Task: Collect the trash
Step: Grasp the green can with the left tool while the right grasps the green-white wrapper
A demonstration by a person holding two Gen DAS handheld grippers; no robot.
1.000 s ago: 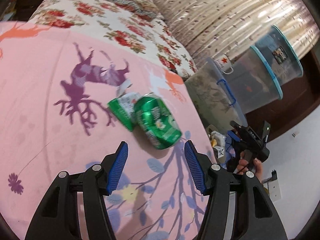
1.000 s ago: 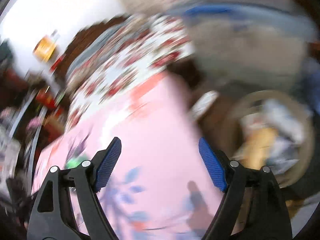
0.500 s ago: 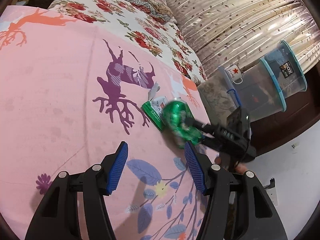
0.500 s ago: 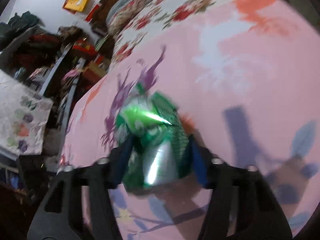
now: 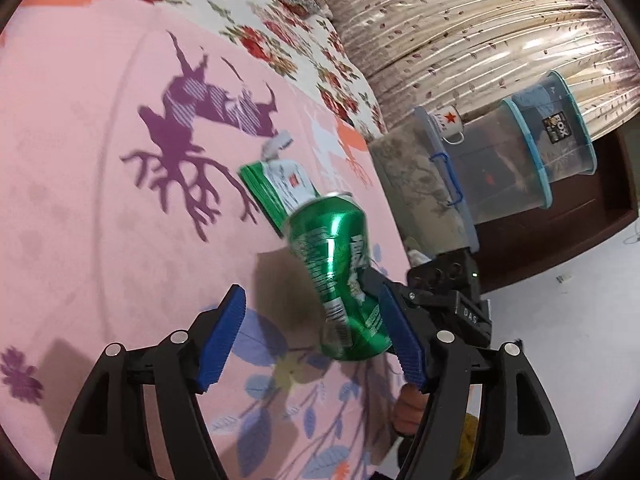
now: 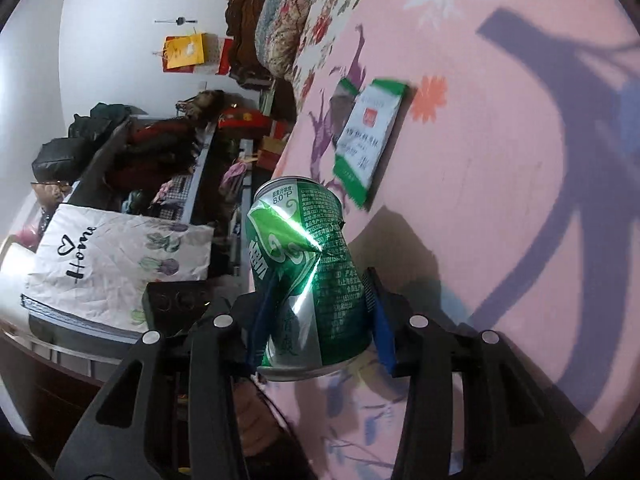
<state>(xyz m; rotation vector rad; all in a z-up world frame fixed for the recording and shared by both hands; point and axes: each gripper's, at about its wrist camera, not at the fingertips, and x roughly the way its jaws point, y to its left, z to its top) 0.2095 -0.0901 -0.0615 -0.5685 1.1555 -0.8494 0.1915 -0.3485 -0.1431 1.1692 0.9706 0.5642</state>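
Observation:
A dented green can [image 6: 308, 280] is held in my right gripper [image 6: 316, 316], which is shut on it and holds it above the pink bedsheet [image 6: 500, 160]. In the left wrist view the can [image 5: 340, 276] hangs just ahead of my left gripper [image 5: 312, 336], which is open and empty. A green and white packet [image 5: 280, 192] lies flat on the sheet beyond the can; it also shows in the right wrist view [image 6: 370, 136]. A small white scrap [image 5: 276, 146] lies just past the packet.
Stacked clear storage tubs [image 5: 500, 168] with a white mug [image 5: 450, 120] stand off the bed's far edge by the curtain [image 5: 460, 20]. A floral quilt [image 5: 280, 20] covers the bed's far end. Cluttered shelves and a white "Home" bag [image 6: 104, 256] stand beside the bed.
My right gripper reached in from the right, shut on the green can and lifted it off the sheet toward my left gripper. The packet stayed where it was.

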